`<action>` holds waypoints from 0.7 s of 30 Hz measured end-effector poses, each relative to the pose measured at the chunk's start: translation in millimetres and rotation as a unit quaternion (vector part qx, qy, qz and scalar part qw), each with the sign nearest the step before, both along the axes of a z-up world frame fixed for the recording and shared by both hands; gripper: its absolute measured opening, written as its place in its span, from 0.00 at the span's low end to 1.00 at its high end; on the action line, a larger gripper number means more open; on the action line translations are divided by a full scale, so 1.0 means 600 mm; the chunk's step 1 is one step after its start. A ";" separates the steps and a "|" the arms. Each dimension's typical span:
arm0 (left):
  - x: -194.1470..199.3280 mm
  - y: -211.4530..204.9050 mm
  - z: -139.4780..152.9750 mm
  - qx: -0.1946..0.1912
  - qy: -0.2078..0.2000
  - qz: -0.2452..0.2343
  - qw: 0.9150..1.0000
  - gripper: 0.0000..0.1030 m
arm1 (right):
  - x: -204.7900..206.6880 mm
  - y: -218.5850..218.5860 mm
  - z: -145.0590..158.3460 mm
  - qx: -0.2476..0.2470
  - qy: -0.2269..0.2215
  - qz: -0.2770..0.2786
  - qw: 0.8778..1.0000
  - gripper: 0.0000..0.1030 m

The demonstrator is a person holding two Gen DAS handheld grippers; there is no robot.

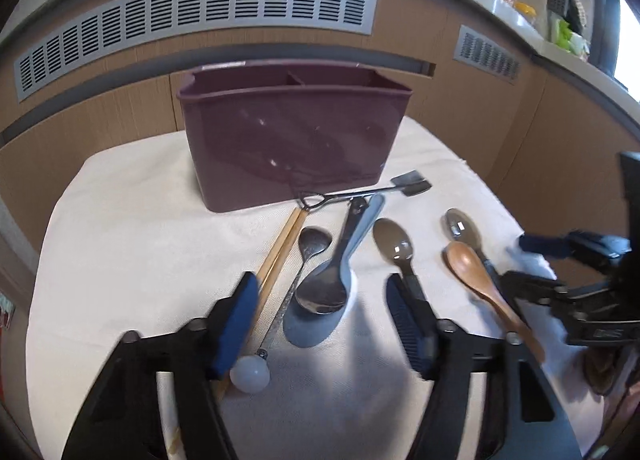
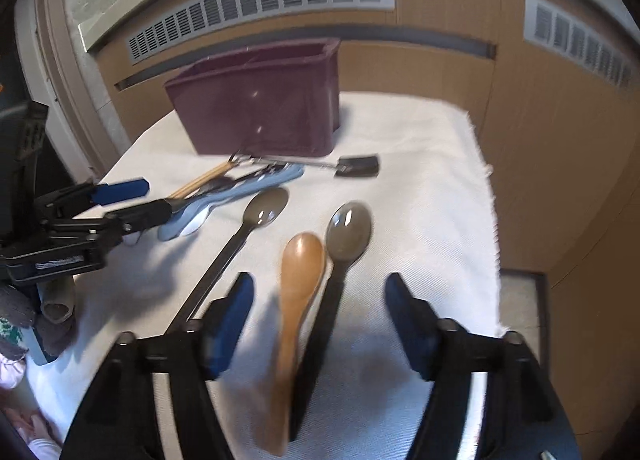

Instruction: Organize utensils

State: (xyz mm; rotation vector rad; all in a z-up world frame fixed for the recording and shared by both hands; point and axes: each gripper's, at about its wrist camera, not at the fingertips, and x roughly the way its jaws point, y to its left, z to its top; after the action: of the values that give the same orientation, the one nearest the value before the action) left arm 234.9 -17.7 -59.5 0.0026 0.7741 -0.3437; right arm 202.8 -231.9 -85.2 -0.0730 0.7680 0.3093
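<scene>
Wooden spoon point(image 2: 298, 312) lies loose between right claw point(image 2: 320, 324) pads, jaws apart, gripping nothing; left claw point(image 1: 320, 320) likewise open over steel spoon point(image 1: 324, 288); maroon caddy point(image 1: 292, 136) beyond both claws looks empty; all utensils on tabletop point(image 1: 120, 220); sorting barely begun.

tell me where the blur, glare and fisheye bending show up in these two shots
Left wrist view: the right gripper at the edge is smeared, the big metal spoon casts a hard shadow, the wall vent bows. Right wrist view: the wooden spoon handle blurs near the lens, glare spots sit on the maroon caddy.
</scene>
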 end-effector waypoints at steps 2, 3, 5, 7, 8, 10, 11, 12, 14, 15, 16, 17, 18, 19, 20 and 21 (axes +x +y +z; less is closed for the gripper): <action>0.001 -0.005 -0.008 0.000 0.004 -0.006 1.000 0.53 | -0.002 -0.001 0.006 -0.012 -0.013 -0.009 1.000 0.83; 0.000 -0.008 -0.011 0.000 0.004 -0.009 1.000 0.50 | -0.003 -0.003 0.008 -0.015 -0.016 -0.012 1.000 0.85; 0.000 -0.012 -0.015 0.002 0.003 -0.012 1.000 0.45 | -0.001 -0.008 0.011 -0.013 -0.016 -0.019 1.000 0.86; 0.001 -0.011 -0.017 -0.002 -0.001 -0.010 1.000 0.37 | 0.001 -0.010 0.010 -0.012 -0.014 -0.028 0.999 0.90; 0.003 -0.009 -0.017 -0.003 -0.002 -0.008 1.000 0.30 | 0.003 -0.009 0.007 -0.015 -0.013 -0.032 0.999 0.92; 0.004 -0.004 -0.017 -0.008 -0.005 -0.003 1.000 0.27 | 0.004 -0.009 0.006 -0.019 -0.010 -0.037 0.999 0.95; 0.003 -0.001 -0.017 -0.010 -0.006 -0.001 1.000 0.27 | 0.004 -0.011 0.006 -0.018 -0.009 -0.038 0.999 0.95; 0.000 0.001 -0.014 -0.011 -0.011 0.001 1.000 0.27 | 0.004 -0.012 0.006 -0.015 -0.008 -0.039 0.999 0.95; -0.007 0.004 -0.005 -0.002 -0.027 0.007 1.000 0.27 | 0.003 -0.013 0.007 -0.009 -0.008 -0.038 0.999 0.95; -0.012 0.007 0.002 -0.001 -0.034 0.009 0.999 0.27 | 0.002 -0.012 0.008 -0.007 -0.008 -0.034 0.999 0.95; -0.018 0.011 0.010 -0.005 -0.041 0.010 0.999 0.27 | 0.003 -0.008 0.010 -0.005 -0.004 -0.026 1.000 0.95; -0.025 0.016 0.022 -0.009 -0.051 0.012 0.999 0.27 | 0.004 -0.003 0.010 -0.004 0.000 -0.020 1.000 0.95; -0.032 0.020 0.035 -0.012 -0.064 0.015 0.998 0.27 | 0.006 0.002 0.011 -0.002 0.004 -0.017 1.000 0.95; -0.041 0.025 0.049 -0.013 -0.079 0.018 0.997 0.27 | 0.007 0.008 0.012 -0.001 0.005 -0.014 1.000 0.89; -0.047 0.030 0.060 -0.014 -0.089 0.020 0.996 0.27 | 0.009 0.017 0.012 -0.002 0.009 -0.007 1.000 0.83; -0.052 0.033 0.068 -0.014 -0.098 0.021 0.995 0.27 | 0.013 0.026 0.011 -0.004 0.016 -0.002 1.000 0.65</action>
State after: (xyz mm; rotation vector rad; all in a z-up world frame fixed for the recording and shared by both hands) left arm 203.6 2.3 -18.5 -0.0065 0.5741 -0.3087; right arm 210.4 -216.5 -78.7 -0.0748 0.8005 0.3048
